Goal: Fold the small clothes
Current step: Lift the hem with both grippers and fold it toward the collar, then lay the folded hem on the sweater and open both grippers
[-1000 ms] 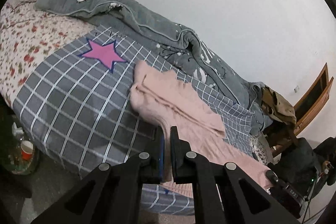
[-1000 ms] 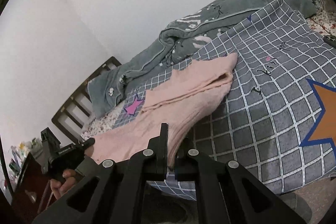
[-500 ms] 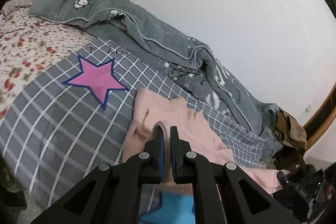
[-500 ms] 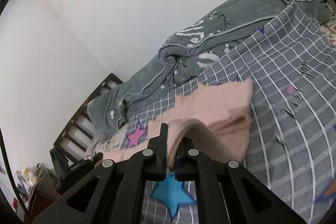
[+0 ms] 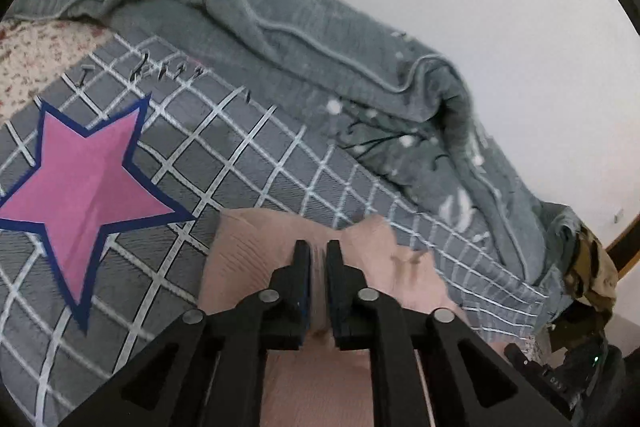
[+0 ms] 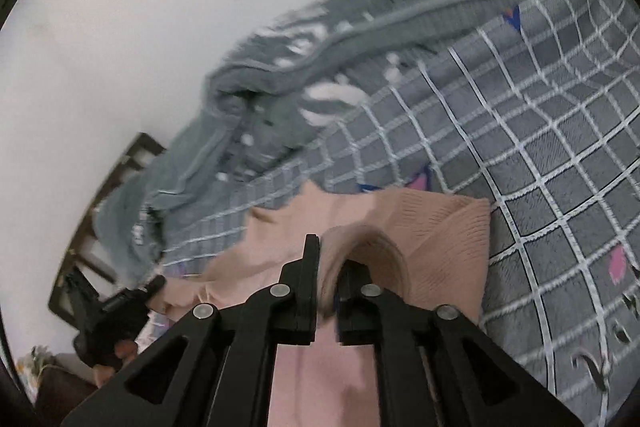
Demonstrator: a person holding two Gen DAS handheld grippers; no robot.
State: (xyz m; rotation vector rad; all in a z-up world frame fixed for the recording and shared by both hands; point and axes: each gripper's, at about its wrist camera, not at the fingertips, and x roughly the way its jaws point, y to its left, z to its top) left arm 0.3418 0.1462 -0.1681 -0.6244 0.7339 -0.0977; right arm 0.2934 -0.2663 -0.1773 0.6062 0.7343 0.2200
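Both claws, left gripper [image 5: 318, 247] and right gripper [image 6: 334, 247], are pinching the pink sweater [image 6: 444, 247] edge over the checked blanket [image 5: 248, 163], so I'd be lowering them level, matching edges before releasing.

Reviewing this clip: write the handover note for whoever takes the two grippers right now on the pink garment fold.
Left gripper: jaws shut on the pink garment.
Right gripper: jaws shut on the same garment, the cloth arching over one finger.
Garment lies on the grey checked bedspread, beside the pink star; grey quilt bunched behind it.
Done: the gripped edge is lifted above the far part.
Left: lay it down, release, probably smooth and fold again.
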